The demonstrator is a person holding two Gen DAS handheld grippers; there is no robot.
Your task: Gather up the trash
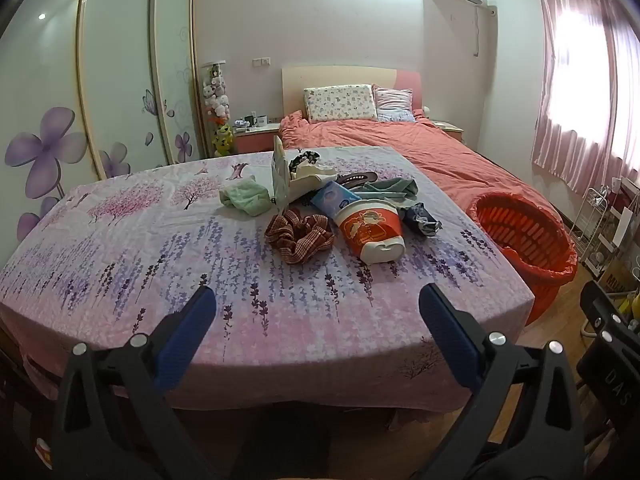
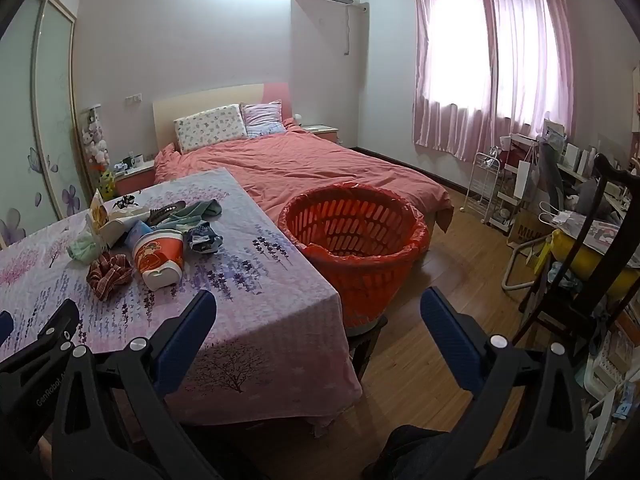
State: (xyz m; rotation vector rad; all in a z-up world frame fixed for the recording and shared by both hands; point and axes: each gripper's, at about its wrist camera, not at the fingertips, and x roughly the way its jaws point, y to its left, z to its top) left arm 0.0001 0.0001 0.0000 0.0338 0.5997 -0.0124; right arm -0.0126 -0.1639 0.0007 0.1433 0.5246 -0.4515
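Bedroom light falls on our flower-print surface (image 1: 120, 264), where clutter lies heaped ahead of our left tongs (image 1: 318, 314), which gape wide with nothing between them. We count one crushed red paper cup (image 1: 370, 230), its long axis running toward us, nearer the left tongs. Rightward, our right tongs (image 2: 318, 314), equally spread and bare, face one orange basket (image 2: 352, 236) just beside the surface.

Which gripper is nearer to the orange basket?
Right. The right gripper hovers open just before the orange basket; the left gripper hovers over the table's near edge, the basket off to its right.
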